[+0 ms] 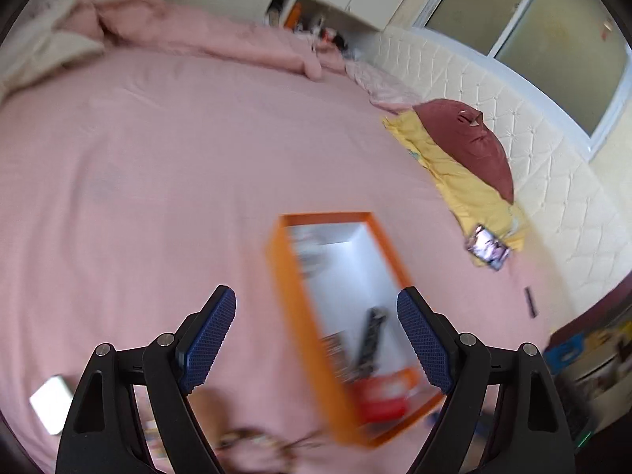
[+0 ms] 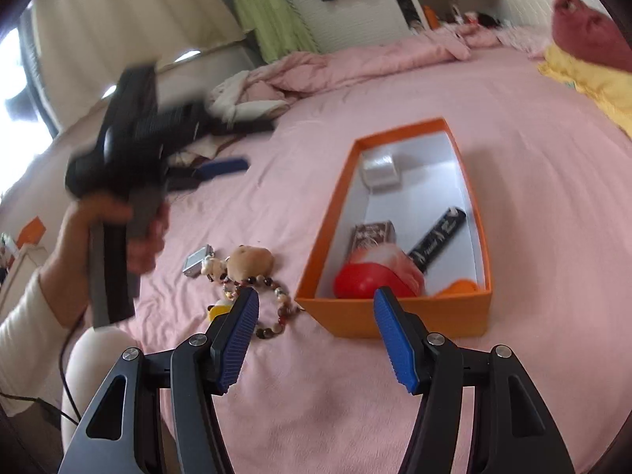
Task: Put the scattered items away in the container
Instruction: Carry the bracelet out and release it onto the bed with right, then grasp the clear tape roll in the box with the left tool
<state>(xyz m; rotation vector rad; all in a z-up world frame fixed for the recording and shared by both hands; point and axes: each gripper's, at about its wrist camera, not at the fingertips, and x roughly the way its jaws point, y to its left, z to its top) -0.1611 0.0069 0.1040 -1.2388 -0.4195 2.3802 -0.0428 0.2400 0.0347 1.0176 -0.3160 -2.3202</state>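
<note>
While the left-wrist view is smeared by motion, it shows the left gripper released, its blue ribbed pads wide apart with nothing between them. Beyond the fingertips lies the shallow orange cardboard box with a white inside, resting on the pink bedsheet; its long axis runs away from the camera and leans a little to the left. A dark remote-like bar and something red sit blurred inside it. At the lower left edge a small silver rectangular case lies on the sheet, and blurred beads show just under the fingers.

From the right-wrist view, the right gripper is also released and empty, jaws partly spread. The box sits ahead and slightly right, its near short wall just beyond the right pad. Inside are a white cube, a brown packet, a black bar and a red rounded case. Left of the box, loose on the sheet, are the items not yet tidied: a tan plush potato toy, a string of brown and cream beads curled toward the box's corner, the silver case and a small yellow piece beside the left pad. These lie ahead-left of the right gripper, so it looks nearer. The person's hand holds the left gripper higher, off to the left, blurred.
</note>
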